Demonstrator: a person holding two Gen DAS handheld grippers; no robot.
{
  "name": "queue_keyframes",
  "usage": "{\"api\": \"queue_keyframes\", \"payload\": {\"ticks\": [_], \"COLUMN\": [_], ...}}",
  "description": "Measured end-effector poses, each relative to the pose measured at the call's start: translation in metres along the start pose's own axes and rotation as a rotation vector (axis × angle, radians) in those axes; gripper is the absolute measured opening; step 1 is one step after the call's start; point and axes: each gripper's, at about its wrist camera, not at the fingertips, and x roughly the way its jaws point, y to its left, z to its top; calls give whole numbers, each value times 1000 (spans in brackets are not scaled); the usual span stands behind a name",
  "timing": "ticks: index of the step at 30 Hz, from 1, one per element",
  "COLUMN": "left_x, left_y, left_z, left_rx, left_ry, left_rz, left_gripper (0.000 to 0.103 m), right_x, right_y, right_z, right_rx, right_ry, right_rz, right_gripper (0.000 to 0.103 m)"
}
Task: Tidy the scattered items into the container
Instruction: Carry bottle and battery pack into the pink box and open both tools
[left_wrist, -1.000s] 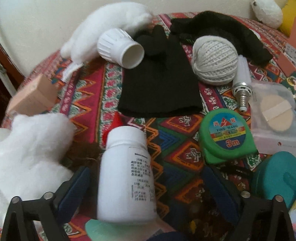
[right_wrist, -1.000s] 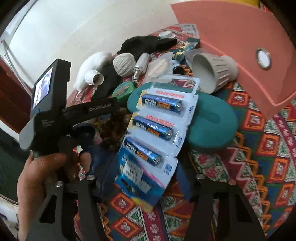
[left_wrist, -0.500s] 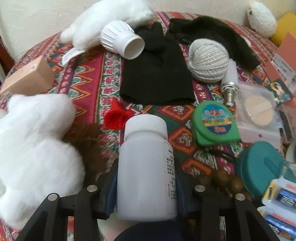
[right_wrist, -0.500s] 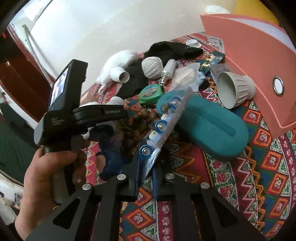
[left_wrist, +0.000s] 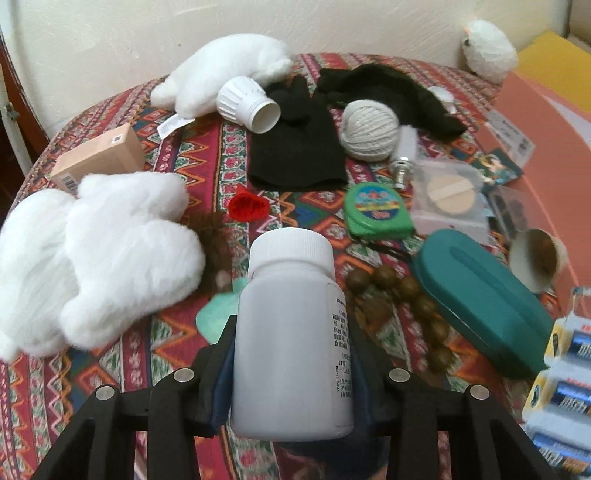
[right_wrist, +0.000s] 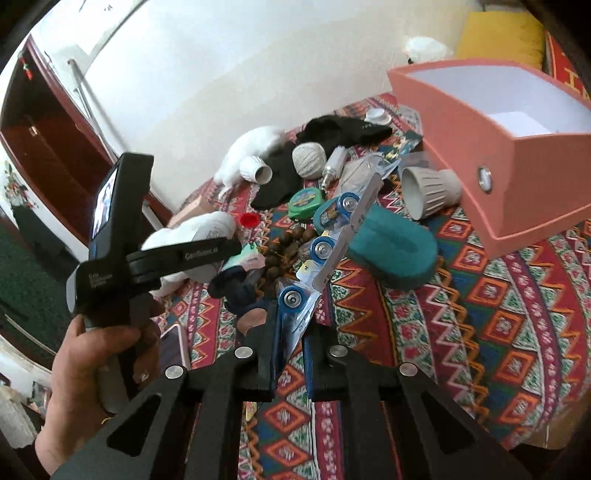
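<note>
Through your left wrist camera, your left gripper (left_wrist: 291, 373) is clamped on the white pill bottle (left_wrist: 290, 332), both blue pads pressed to its sides, cap pointing away from you and the bottle lifted above the patterned tablecloth (left_wrist: 369, 369). Below and to its left lie the fluffy white mittens (left_wrist: 99, 258); just right of the bottle runs a string of brown beads (left_wrist: 402, 295), and beyond those the teal case (left_wrist: 480, 299). Toward the far edge of the table you see the black glove (left_wrist: 295, 147), the ball of twine (left_wrist: 369, 129) and the green tape measure (left_wrist: 376, 210).

Through your right wrist camera, your right gripper (right_wrist: 290, 350) is pinched shut on the lower end of the battery pack (right_wrist: 325, 251), which stands edge-on and tilts up to the right above the cloth. The pink container (right_wrist: 517, 177) sits at the table's right side, open on top and well apart from the pack, with a ribbed grey cup (right_wrist: 428, 192) lying on its side just left of it. Your left hand (right_wrist: 92, 369) grips the other tool's handle at lower left.
</note>
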Motion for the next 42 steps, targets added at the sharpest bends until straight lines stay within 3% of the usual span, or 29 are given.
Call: {"api": "queue_keyframes", "payload": {"ticks": [10,22,28,33,42], "left_x": [-56,-126,-151,-154,-76], "left_y": [-46,-154,-213,-256,-322], "left_z": [-33,-40,-7,35,100], "left_rx": [85,259,315,341,383], "left_ry": [-27,-99,-162,-199,-136], "left_rz": [-94,-257,-344,-384,-364], "left_gripper": [44,44,44,44,44], "right_x": [-69,-173,-215,-227,-176], "right_y": [-16,-67,-92,-119,-197], "right_z": [-15,1,38,92,173], "right_rx": [29,78,61,45,56], "right_ry": [-81,-263,-361,-419,-379], "right_rz": [-16,-133,-217,-277,-328], "right_gripper": [10,10,10,10,10]}}
